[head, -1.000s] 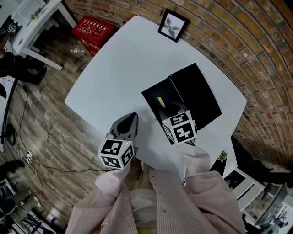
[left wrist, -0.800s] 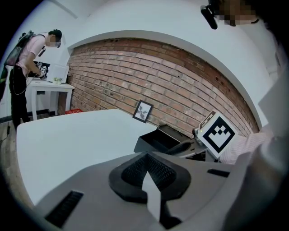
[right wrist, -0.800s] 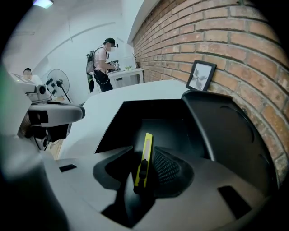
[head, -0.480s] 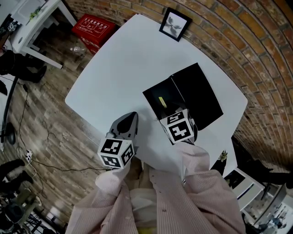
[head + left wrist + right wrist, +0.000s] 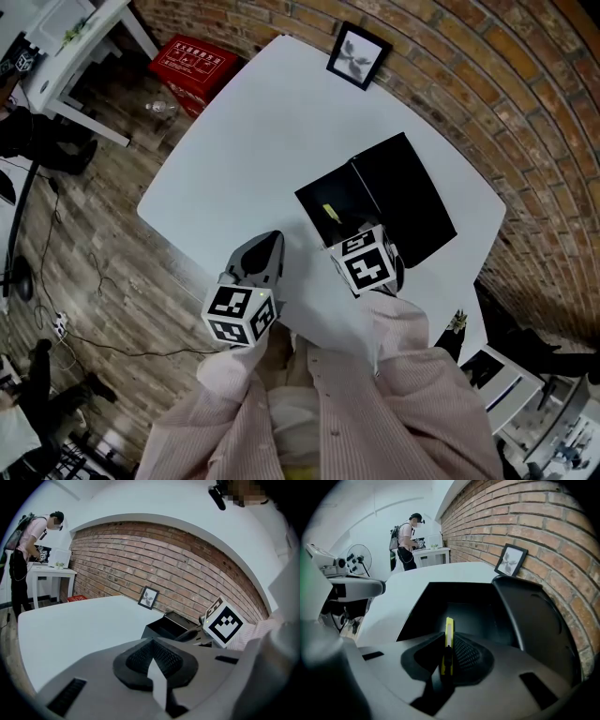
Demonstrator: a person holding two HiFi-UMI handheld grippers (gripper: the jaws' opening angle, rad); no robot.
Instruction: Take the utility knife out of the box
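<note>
A black box [image 5: 349,195] lies open on the white table [image 5: 244,141], its lid [image 5: 405,192] folded back to the right. The yellow utility knife [image 5: 328,211] is inside it. My right gripper [image 5: 343,231] reaches down into the box from its near edge. In the right gripper view the knife [image 5: 449,634] stands on edge between the pads of that gripper [image 5: 448,660], whose jaws are closing onto it. My left gripper [image 5: 267,246] hovers over the table left of the box, shut with nothing in it [image 5: 152,667].
A framed picture [image 5: 358,53] leans on the brick wall at the table's far edge. A red crate [image 5: 192,64] sits on the wooden floor beyond the table. A person [image 5: 408,541] stands at a white desk [image 5: 66,47] far off.
My right gripper's marker cube has rolled a little over the box's near edge. The left gripper has stayed where it was.
</note>
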